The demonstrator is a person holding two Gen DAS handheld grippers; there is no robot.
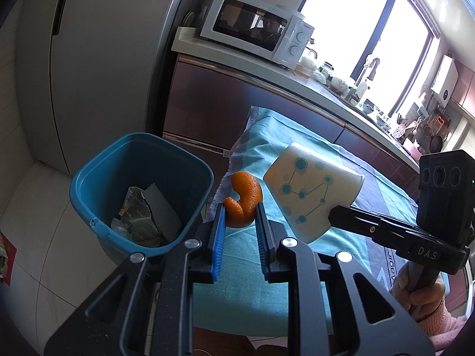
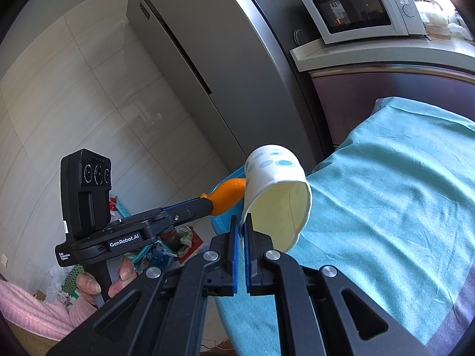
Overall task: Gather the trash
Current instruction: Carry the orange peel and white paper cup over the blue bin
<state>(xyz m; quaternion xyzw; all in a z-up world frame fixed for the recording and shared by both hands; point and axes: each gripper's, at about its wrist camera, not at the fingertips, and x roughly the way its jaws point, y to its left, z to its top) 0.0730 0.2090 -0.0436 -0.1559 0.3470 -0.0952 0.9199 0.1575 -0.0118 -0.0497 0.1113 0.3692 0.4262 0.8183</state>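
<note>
Bin (image 1: 89, 178) already has wrappers (image 1: 142, 210) inside. Left gripper (image 1: 239, 210) clenches orange peel (image 1: 245, 198), right gripper (image 2: 242, 225) pinches paper cup (image 2: 276, 190) rim; both w/ drops left, neither over bin yet.

My left gripper (image 1: 240, 207) pinches the peel (image 1: 245, 200), low in the middle. My right gripper (image 2: 241, 225) squeezes the cup (image 2: 277, 198) rim.

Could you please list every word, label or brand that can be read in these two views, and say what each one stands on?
"DAS": on the right gripper body.
"GenRobot.AI": on the left gripper body; the small white print beside it is too small to read.
"Agic": partial lettering on the teal cloth.
Brand on the microwave: too blurred to read.
Paper cup: dots only, no text.
</note>
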